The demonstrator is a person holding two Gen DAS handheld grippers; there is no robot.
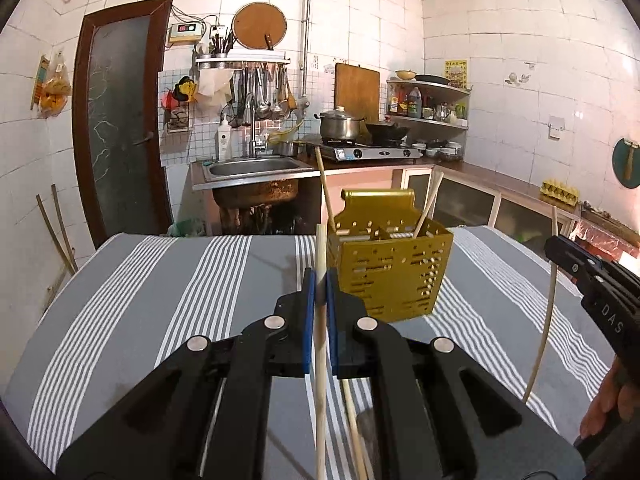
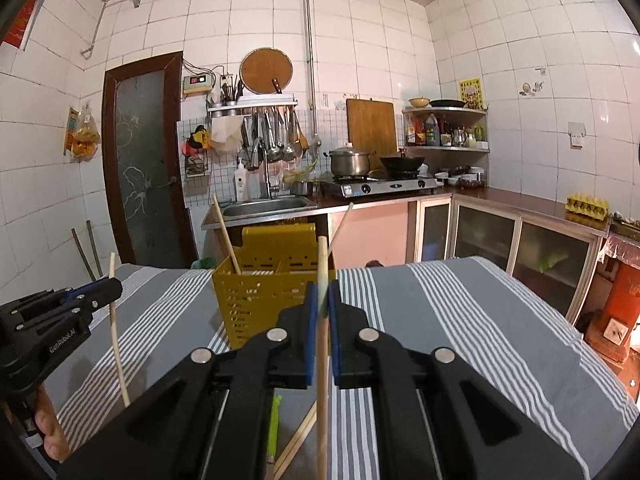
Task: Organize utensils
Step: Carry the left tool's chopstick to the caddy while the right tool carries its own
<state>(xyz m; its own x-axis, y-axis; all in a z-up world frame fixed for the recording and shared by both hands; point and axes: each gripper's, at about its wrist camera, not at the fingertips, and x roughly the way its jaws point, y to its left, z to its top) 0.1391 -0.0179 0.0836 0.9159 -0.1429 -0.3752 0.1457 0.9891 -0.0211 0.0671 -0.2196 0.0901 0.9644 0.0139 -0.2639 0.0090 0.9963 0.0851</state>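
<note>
While both of my grippers hang above the striped cloth (image 1: pixel 168 288), each is clamped on a chopstick of its own. My left gripper (image 1: pixel 319 288) has its blue pads pressed together on a pale chopstick (image 1: pixel 320 360) that stands nearly upright, its top poking up just left of the yellow utensil holder (image 1: pixel 390 272) and its lower length running down under the gripper body. From the right wrist view this same left gripper (image 2: pixel 110 286) shows to the left of the holder, with the thin stick (image 2: pixel 117 344) passing through its tip.

My right gripper (image 2: pixel 322 304) is likewise closed on a second chopstick (image 2: pixel 322 360), held upright directly in front of the yellow utensil holder (image 2: pixel 260 300). In the left wrist view that right gripper (image 1: pixel 554 246) sits to the right of the holder, well apart from it, with its chopstick (image 1: pixel 548 320) curving down toward the cloth.

Inside the holder, two chopsticks already lean outward: one (image 1: pixel 326 188) tilts to the left from the left compartment, the other (image 1: pixel 430 204) tilts to the right from the right compartment. On the cloth on my near side of the holder, partly hidden under my grippers, lie more loose chopsticks (image 2: pixel 298 440) and a bright green utensil (image 2: pixel 274 424) whose kind I cannot tell.
</note>
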